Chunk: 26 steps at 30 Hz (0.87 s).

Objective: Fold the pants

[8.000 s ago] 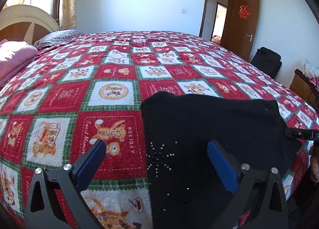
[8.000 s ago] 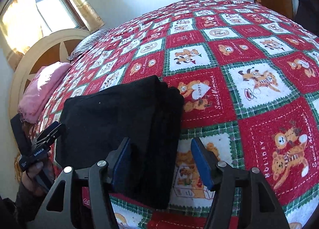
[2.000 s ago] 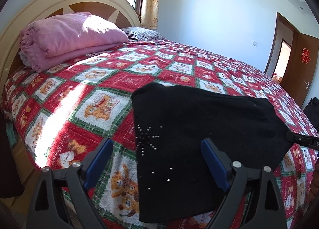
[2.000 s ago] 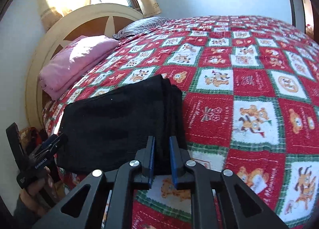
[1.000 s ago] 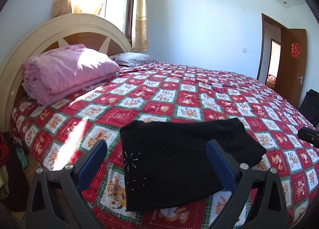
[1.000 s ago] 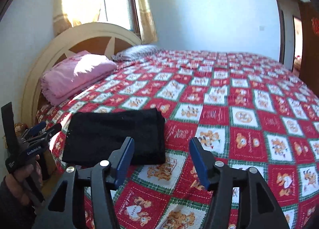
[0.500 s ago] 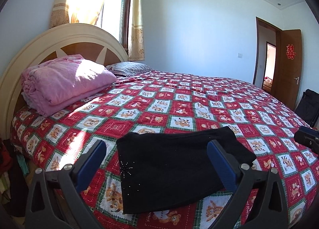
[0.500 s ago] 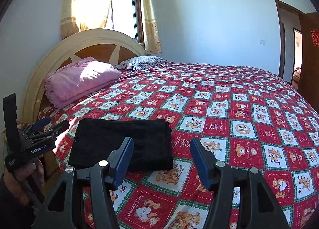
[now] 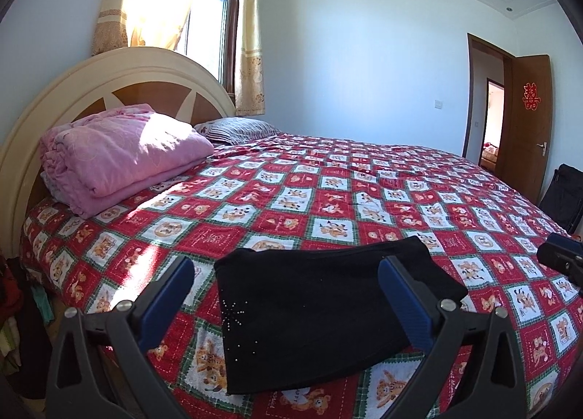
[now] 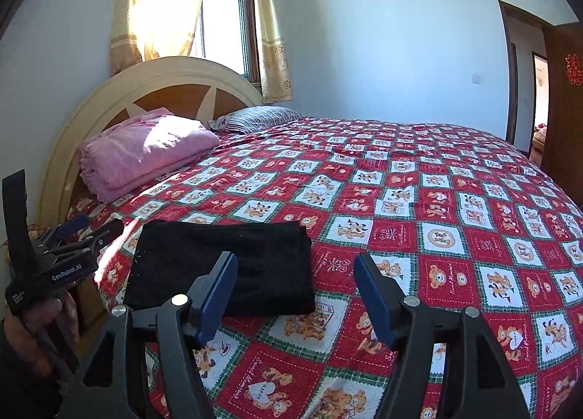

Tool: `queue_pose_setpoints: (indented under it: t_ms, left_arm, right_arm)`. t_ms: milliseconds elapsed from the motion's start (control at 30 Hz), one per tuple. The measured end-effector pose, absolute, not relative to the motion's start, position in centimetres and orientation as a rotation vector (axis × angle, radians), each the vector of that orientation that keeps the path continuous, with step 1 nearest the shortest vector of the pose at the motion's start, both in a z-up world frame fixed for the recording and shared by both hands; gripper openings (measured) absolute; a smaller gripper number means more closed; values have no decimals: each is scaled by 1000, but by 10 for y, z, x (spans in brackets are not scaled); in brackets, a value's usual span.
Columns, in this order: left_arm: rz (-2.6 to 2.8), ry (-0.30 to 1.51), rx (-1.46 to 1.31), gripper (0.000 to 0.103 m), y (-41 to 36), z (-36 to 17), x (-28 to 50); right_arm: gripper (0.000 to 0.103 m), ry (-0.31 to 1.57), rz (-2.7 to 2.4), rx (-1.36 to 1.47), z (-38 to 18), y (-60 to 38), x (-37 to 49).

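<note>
The black pants (image 9: 320, 306) lie folded into a flat rectangle on the red patterned bedspread (image 9: 328, 193), near the bed's near edge. They also show in the right wrist view (image 10: 226, 266). My left gripper (image 9: 288, 295) is open and empty, held back from and above the pants. My right gripper (image 10: 295, 291) is open and empty, also held back from the bed, with the pants to its left. The left gripper shows in the right wrist view (image 10: 73, 237) at the far left, in a hand.
A folded pink blanket (image 9: 120, 153) and a striped pillow (image 9: 237, 129) lie by the curved headboard (image 9: 109, 73). A window with curtains is behind it. A wooden door (image 9: 524, 124) stands open at the right, with a black bag (image 9: 561, 196) on the floor beside it.
Both grippers have pulled back and risen from the bed, so the pants look smaller and farther. The right gripper, shut on the pants' edge two seconds ago, has opened and let go.
</note>
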<state>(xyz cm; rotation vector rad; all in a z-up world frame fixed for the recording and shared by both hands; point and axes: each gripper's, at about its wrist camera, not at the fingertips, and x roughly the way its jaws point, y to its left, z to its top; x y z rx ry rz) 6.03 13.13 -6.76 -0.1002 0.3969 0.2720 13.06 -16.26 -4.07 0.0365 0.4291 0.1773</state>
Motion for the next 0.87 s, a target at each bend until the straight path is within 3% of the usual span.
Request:
queue_pose_setpoints:
  t_ms: [867]
  left_arm:
    - [264, 409, -78, 103, 129, -70, 66]
  right_arm:
    - [68, 444, 190, 21, -43, -163, 134]
